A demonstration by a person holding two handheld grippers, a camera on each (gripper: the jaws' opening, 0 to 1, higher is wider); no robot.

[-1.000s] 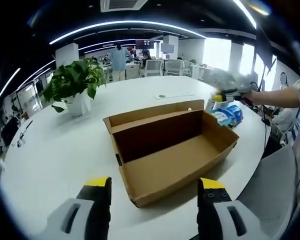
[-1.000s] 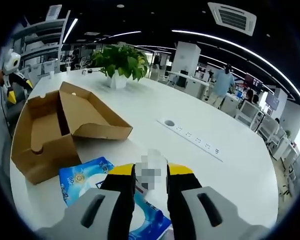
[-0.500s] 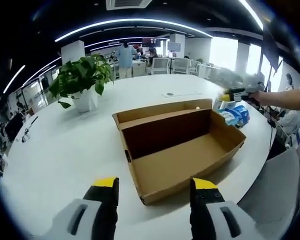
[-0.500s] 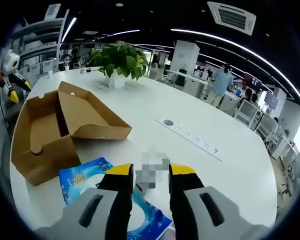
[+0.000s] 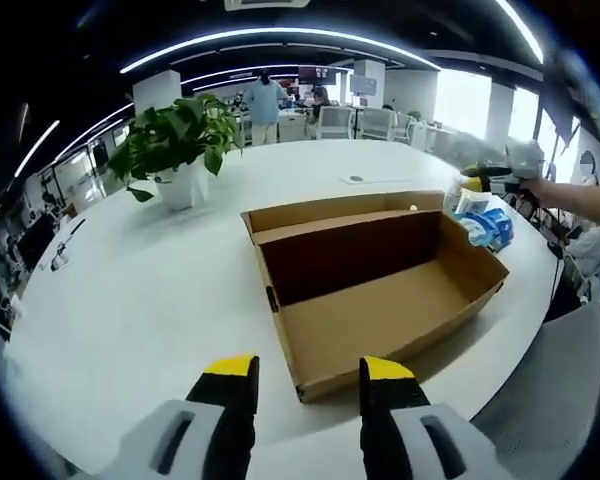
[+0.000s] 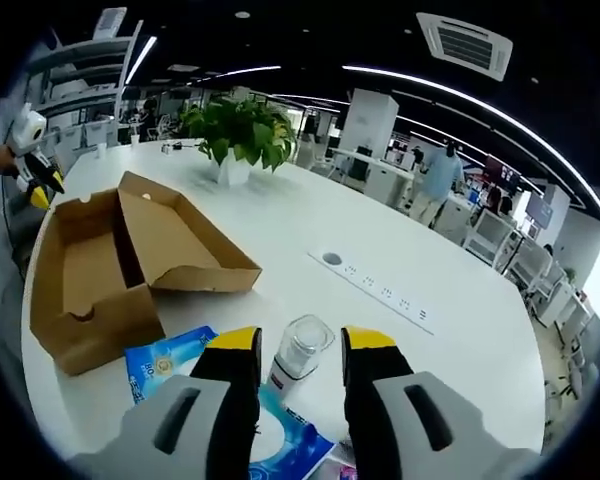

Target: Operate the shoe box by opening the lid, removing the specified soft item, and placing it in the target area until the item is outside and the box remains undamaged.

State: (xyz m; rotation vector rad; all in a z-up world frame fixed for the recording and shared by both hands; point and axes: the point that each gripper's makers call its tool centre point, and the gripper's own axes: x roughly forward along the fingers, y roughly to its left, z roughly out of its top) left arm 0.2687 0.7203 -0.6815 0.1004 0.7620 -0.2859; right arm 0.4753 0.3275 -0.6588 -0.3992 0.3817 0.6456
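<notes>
The brown cardboard shoe box lies open on the white table with nothing inside, its lid flap folded back. Just short of its near corner, my left gripper stands open and holds nothing. A blue soft pack lies on the table beyond the box's right end, and the right gripper hovers over it in a person's hand. In the right gripper view, my right gripper is open above the blue pack, with a small clear bottle standing between its jaws. The box lies to the left.
A potted plant stands at the back left of the round table. A recessed power strip runs across the table. The left gripper shows at the far left. Office desks, chairs and people stand far behind.
My left jaws have drawn closer together while that view shifted, the box now sitting further right. My right jaws have spread slightly and pulled up from the blue pack and bottle.
</notes>
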